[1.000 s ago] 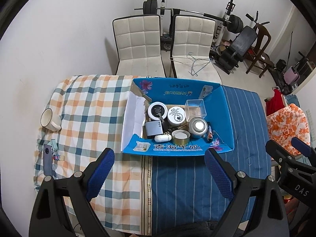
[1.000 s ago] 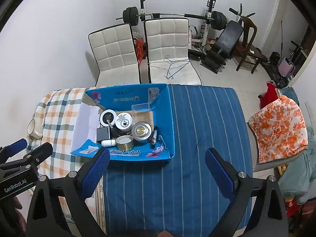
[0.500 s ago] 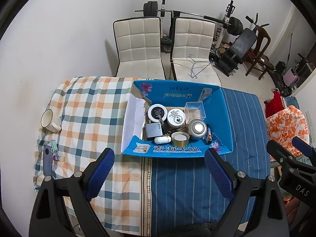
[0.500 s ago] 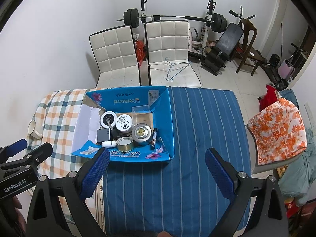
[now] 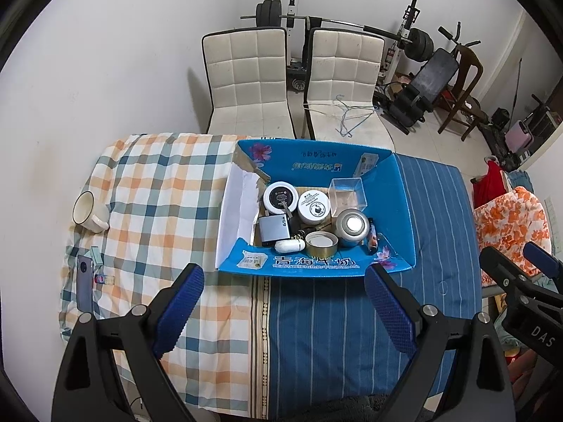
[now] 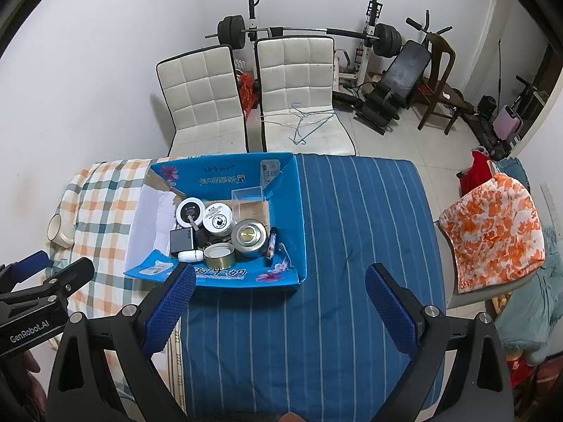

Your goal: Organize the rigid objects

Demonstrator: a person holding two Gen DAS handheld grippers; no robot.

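Observation:
An open blue cardboard box (image 5: 397, 207) (image 6: 292, 197) sits mid-table. It holds a black-lidded jar (image 5: 279, 195), a white jar (image 5: 314, 205), a clear plastic case (image 5: 346, 193), a silver tin (image 5: 352, 225) (image 6: 250, 237), a tape roll (image 5: 321, 243) (image 6: 219, 255), a grey charger (image 5: 273, 229), a white earbud case (image 5: 289, 245) and a small dark tube (image 5: 372, 239). My left gripper (image 5: 283, 311) is open and empty, high above the table's near edge. My right gripper (image 6: 279, 311) is open and empty over the blue striped cloth.
A white mug (image 5: 88, 211) and a phone (image 5: 85, 286) lie on the checked cloth at the left. Two white chairs (image 5: 246, 81) stand behind the table, with gym gear beyond. An orange-patterned cloth (image 6: 492, 228) covers a chair at the right.
Both grippers have drifted slightly back and up; the box sits a little lower in both views. Nothing was grasped or released.

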